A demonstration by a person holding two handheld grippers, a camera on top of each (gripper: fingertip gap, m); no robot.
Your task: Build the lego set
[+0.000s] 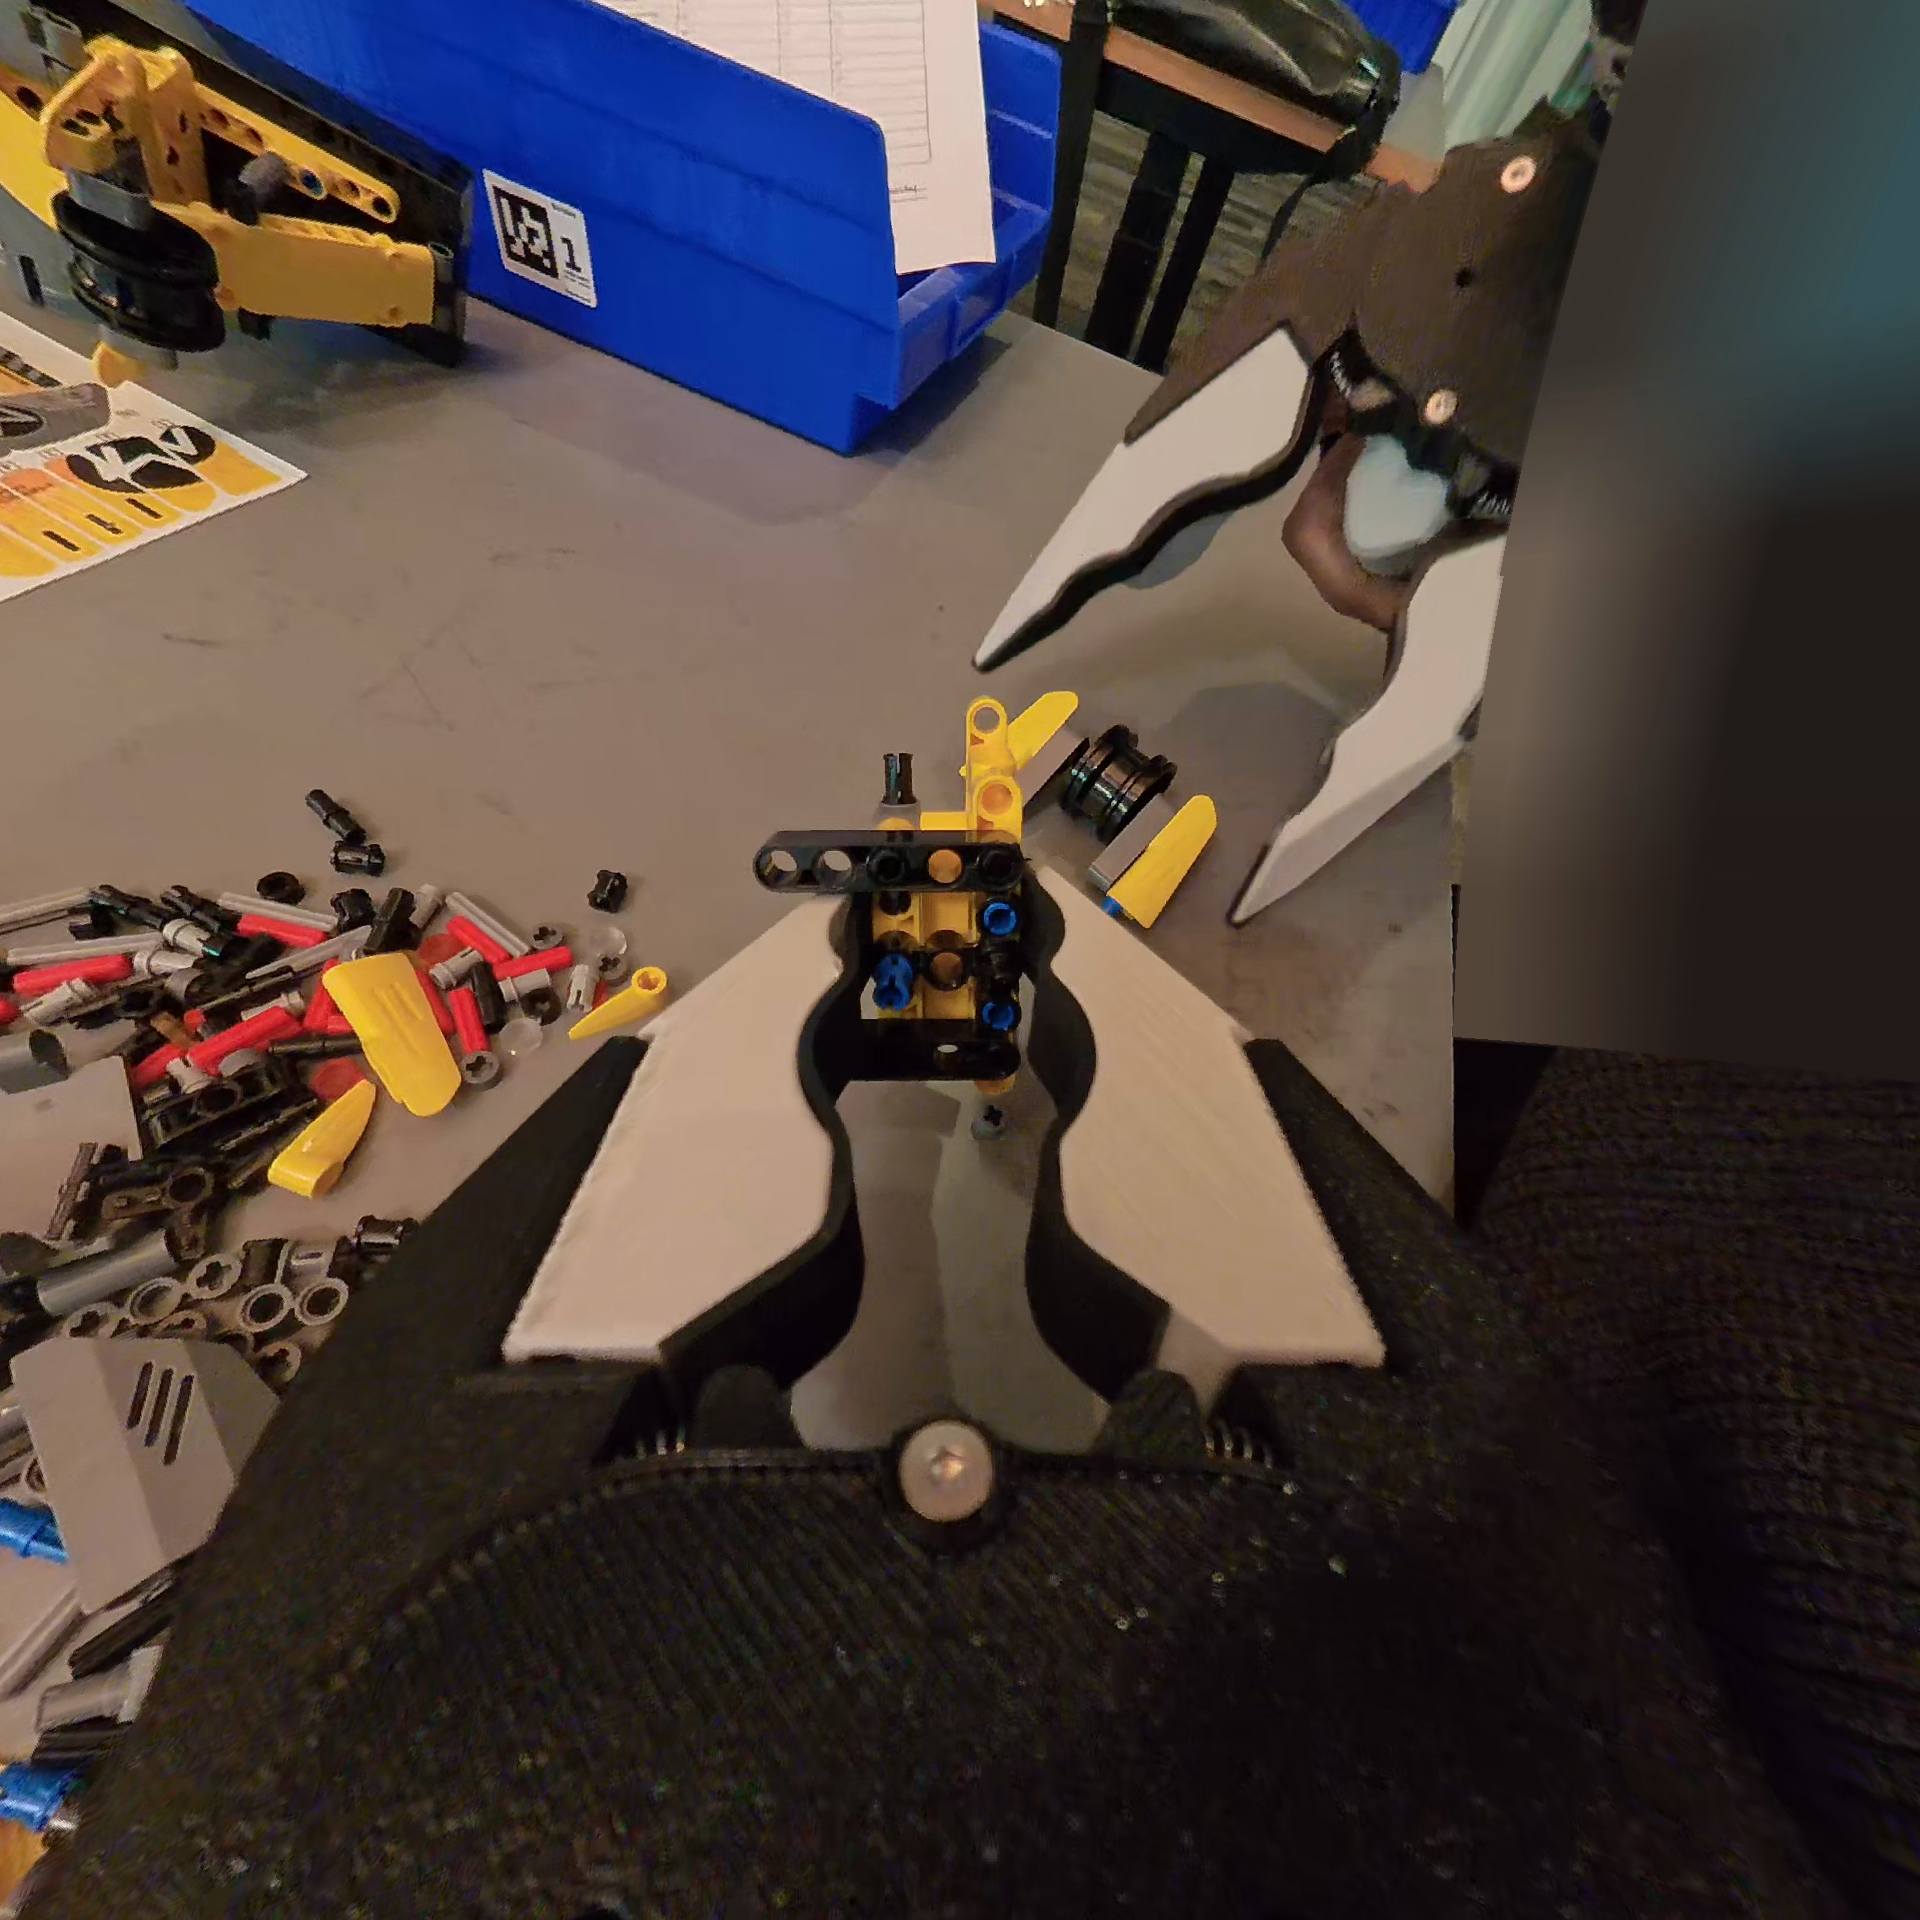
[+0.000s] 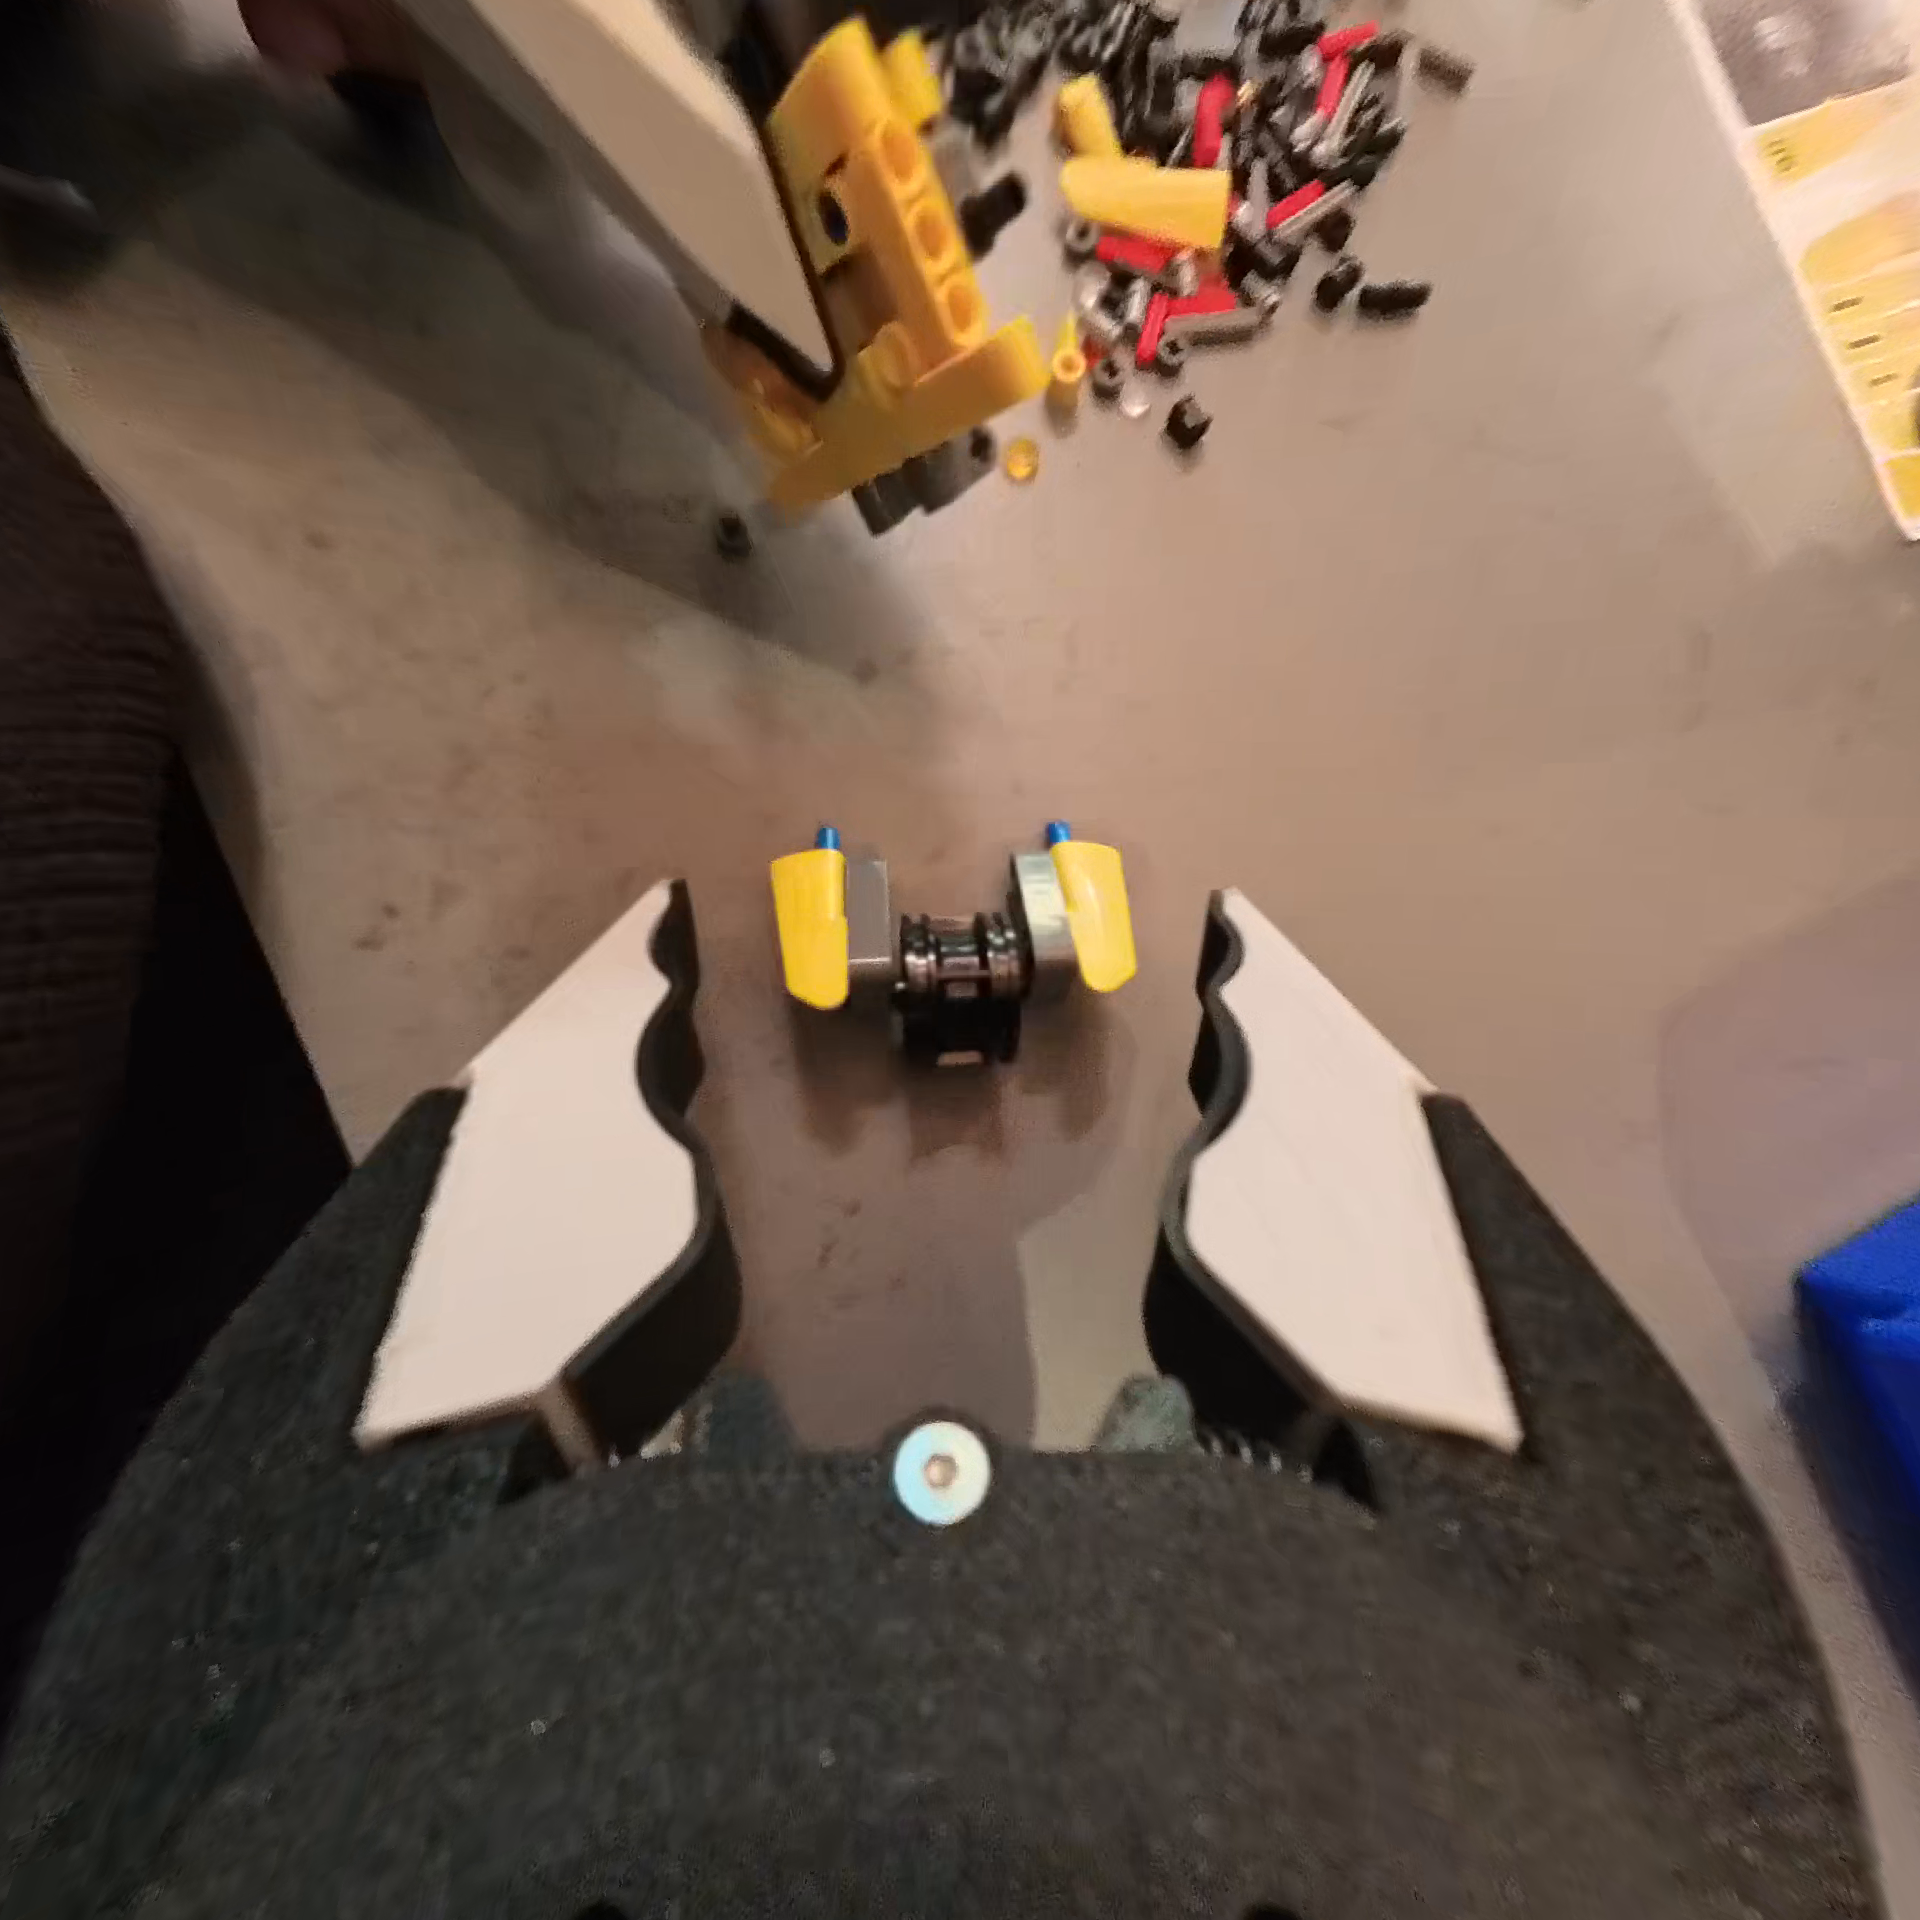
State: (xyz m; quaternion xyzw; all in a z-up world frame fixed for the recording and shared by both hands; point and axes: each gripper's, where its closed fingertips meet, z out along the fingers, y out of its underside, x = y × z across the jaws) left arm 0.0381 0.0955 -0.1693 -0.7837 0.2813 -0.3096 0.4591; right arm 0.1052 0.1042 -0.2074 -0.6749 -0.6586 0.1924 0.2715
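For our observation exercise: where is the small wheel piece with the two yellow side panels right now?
In the right wrist view the wheel piece lies on the grey table, just ahead of the open right claw; in the left view it sits right of the held yellow-black assembly.

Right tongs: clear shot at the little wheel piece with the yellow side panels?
Probably yes. The right tongs are open, the wheel piece lies on bare table just ahead between the tips, and the left tongs clamp the yellow-black assembly off to one side.
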